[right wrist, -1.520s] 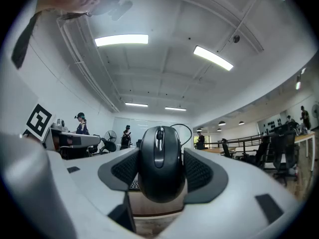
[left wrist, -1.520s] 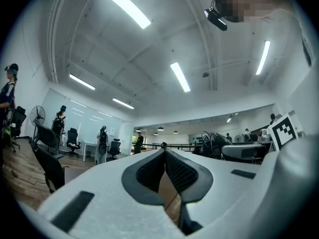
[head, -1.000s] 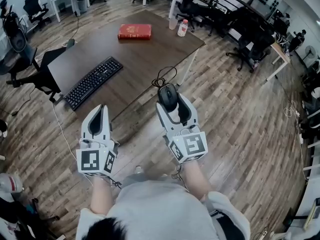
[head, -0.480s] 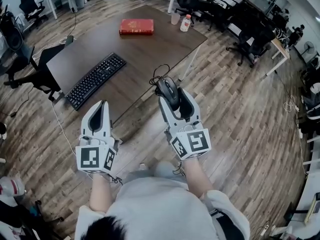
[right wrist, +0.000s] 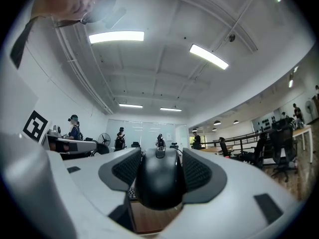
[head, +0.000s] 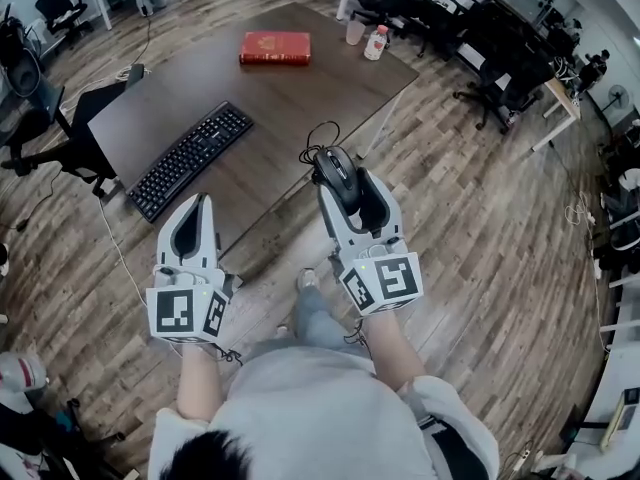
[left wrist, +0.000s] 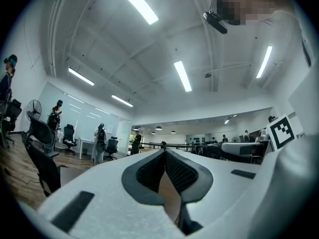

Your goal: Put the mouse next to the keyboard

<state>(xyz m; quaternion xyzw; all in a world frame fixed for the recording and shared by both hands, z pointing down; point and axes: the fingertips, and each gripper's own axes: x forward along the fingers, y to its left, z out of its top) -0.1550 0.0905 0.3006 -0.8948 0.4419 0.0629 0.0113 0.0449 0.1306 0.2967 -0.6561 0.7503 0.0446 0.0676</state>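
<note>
A black wired mouse (head: 337,172) sits between the jaws of my right gripper (head: 345,184), which is shut on it and held over the wood floor just short of the table's near edge. Its cable (head: 322,138) loops onto the dark brown table (head: 290,103). The black keyboard (head: 190,158) lies diagonally on the table's left part. My left gripper (head: 194,204) hangs lower left, off the table, shut with nothing in it. In the right gripper view the mouse (right wrist: 159,179) fills the gap between the pads. In the left gripper view the left gripper (left wrist: 165,156) has its jaws closed together.
A red book (head: 274,47) lies at the table's far side, with a cup (head: 354,33) and a small bottle (head: 377,42) at the far right corner. Office chairs (head: 60,138) stand left of the table. More desks and chairs are behind. My foot (head: 306,281) shows on the floor.
Both grippers have come slightly closer to the table, the right one still carrying the mouse. A foot has stepped forward between the grippers.
</note>
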